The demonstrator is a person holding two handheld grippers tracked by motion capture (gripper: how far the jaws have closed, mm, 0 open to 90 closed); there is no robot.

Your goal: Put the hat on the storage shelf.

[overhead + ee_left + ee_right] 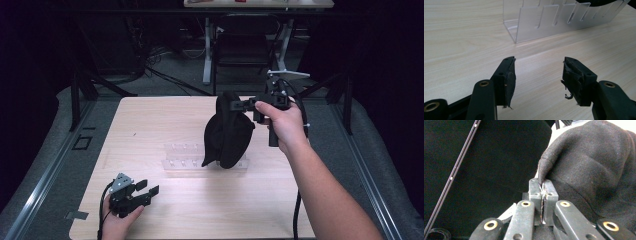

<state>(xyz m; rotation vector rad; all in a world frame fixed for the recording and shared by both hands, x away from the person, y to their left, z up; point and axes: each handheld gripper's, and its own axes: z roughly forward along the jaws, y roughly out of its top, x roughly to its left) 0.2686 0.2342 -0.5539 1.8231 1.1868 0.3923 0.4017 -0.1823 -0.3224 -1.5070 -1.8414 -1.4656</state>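
Pale wood covers the bench (150, 125) at frame centre, dark floor around it. Right hand-held gripper (245, 103), centre-right, has its jaws pinched tight on an edge of the black cloth hat (227, 132), which hangs over the clear acrylic rack (182, 162). Left hand-held gripper (146, 189), lower left, rests with jaws spread wide, holding nothing.

Dim room, grey floor (45, 150), possibly a chair (241, 50), white-legged desk (257, 4)
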